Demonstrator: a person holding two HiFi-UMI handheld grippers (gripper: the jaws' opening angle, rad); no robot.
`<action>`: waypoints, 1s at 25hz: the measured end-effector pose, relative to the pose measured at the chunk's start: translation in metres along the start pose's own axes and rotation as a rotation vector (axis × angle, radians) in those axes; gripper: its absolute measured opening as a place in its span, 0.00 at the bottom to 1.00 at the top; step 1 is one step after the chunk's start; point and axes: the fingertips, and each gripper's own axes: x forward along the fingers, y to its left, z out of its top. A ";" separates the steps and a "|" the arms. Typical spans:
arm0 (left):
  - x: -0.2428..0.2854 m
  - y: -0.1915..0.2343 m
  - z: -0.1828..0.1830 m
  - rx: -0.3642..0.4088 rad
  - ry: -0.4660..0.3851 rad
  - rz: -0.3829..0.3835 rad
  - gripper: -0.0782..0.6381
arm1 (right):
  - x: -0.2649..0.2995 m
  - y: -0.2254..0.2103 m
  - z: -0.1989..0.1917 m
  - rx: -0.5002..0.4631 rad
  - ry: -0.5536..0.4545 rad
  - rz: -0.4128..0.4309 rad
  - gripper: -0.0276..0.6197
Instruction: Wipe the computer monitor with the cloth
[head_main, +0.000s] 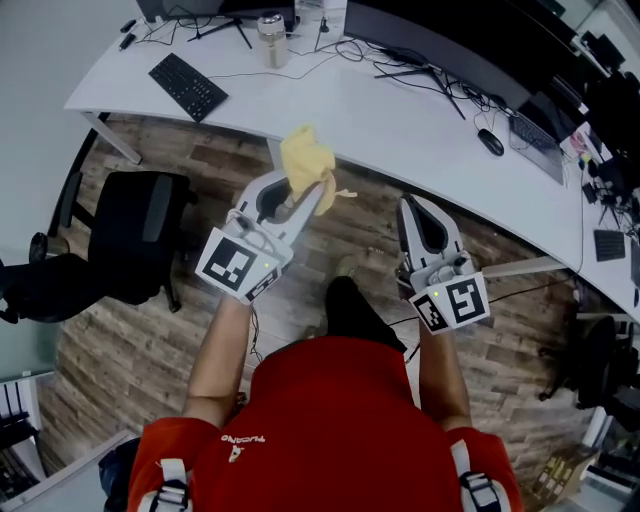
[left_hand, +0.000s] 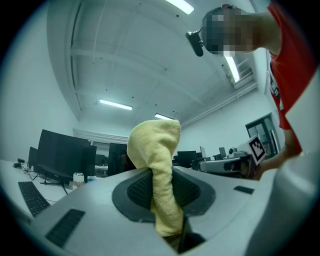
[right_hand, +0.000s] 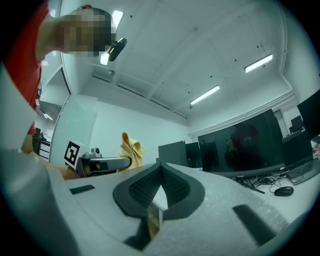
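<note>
A: What is sitting closest?

B: A person's red shirt (head_main: 330, 420). The grey left gripper (head_main: 303, 200) is clamping a crumpled yellow cloth (head_main: 307, 158). The right gripper (head_main: 416, 205) is pinched together, holding nothing.

A: And the monitor?

B: The wide black computer monitor (head_main: 450, 45) is standing ahead and rightward across the white desk (head_main: 380, 115), well apart from the cloth.

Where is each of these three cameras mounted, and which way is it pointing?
Head view: on the person's head, looking steeply down at the left gripper holding the yellow cloth, the right gripper, the red shirt and the white desk.
Left gripper view: on the left gripper, tilted up along its jaws, shut on the cloth, toward the ceiling.
Right gripper view: on the right gripper, tilted up along its shut, empty jaws, toward a dark monitor.
Shared: each gripper view shows the other gripper.
</note>
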 end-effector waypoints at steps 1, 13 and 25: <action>0.008 0.008 -0.004 0.002 0.002 0.002 0.22 | 0.008 -0.008 -0.001 0.002 -0.006 0.001 0.05; 0.143 0.125 -0.054 0.023 0.037 0.040 0.22 | 0.119 -0.139 -0.020 0.031 -0.015 0.012 0.05; 0.254 0.240 -0.116 0.011 0.049 0.081 0.22 | 0.192 -0.227 -0.022 0.021 0.009 0.035 0.05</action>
